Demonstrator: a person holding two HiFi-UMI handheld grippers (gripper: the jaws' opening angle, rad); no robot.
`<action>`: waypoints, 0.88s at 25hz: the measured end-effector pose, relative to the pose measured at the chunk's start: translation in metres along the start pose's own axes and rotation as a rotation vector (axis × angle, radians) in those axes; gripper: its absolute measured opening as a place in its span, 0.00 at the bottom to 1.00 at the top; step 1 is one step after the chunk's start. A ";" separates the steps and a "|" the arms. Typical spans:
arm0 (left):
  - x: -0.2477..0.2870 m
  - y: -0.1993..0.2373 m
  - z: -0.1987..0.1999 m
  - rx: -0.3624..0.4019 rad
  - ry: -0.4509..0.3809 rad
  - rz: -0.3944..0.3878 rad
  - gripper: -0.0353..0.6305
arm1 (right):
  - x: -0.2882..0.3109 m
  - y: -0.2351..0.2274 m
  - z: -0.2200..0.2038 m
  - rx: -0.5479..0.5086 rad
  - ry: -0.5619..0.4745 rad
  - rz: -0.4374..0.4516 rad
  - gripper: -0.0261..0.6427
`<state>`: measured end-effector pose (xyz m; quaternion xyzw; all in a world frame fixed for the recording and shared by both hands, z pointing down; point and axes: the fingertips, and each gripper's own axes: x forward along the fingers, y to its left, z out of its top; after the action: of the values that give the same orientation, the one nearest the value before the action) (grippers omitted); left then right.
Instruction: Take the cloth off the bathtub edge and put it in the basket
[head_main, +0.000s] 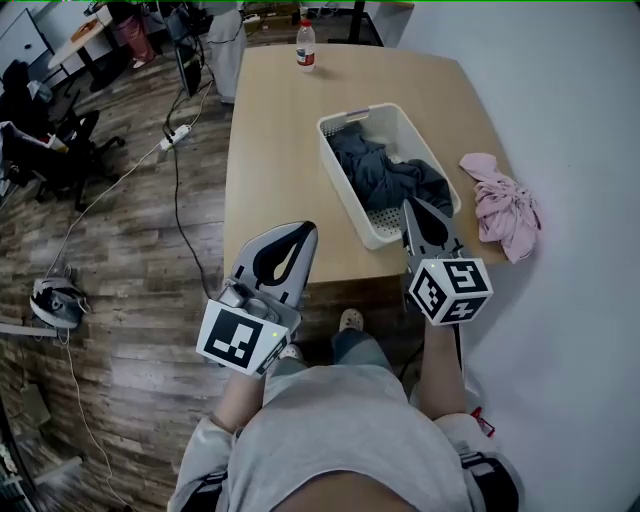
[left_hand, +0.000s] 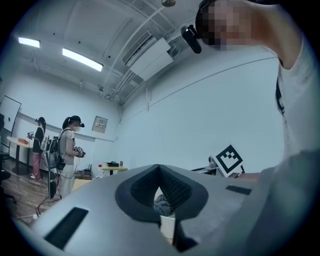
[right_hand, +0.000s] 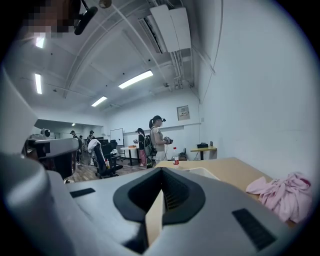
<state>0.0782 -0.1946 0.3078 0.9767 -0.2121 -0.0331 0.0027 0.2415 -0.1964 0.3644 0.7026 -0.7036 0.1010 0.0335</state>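
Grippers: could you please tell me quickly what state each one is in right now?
Left gripper: shut, holding nothing.
Right gripper: shut, holding nothing.

No legible text, brand or number anywhere. Left cube (head_main: 240, 338) at the back of the left gripper (head_main: 303, 230) and right cube (head_main: 452, 290) at the back of the right gripper (head_main: 412, 205) carry black-and-white square marker patterns only, no characters. Bottle (head_main: 306, 47), far ahead of the left gripper: red label, print too small to read. Framed wall notice (right_hand: 183, 112), ahead of and above the right gripper: content unreadable. Whiteboard (right_hand: 117, 136), far ahead and left of the right gripper: nothing legible.
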 end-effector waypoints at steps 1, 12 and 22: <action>-0.004 -0.002 0.001 0.001 -0.003 -0.014 0.05 | -0.007 0.004 0.002 0.000 -0.010 -0.011 0.05; -0.045 -0.034 0.003 0.022 -0.011 -0.179 0.05 | -0.069 0.052 0.006 0.008 -0.109 -0.108 0.05; -0.053 -0.061 0.006 0.032 -0.026 -0.267 0.05 | -0.101 0.076 0.006 -0.006 -0.154 -0.116 0.05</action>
<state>0.0552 -0.1168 0.3040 0.9956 -0.0807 -0.0424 -0.0203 0.1677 -0.0984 0.3325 0.7476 -0.6627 0.0424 -0.0131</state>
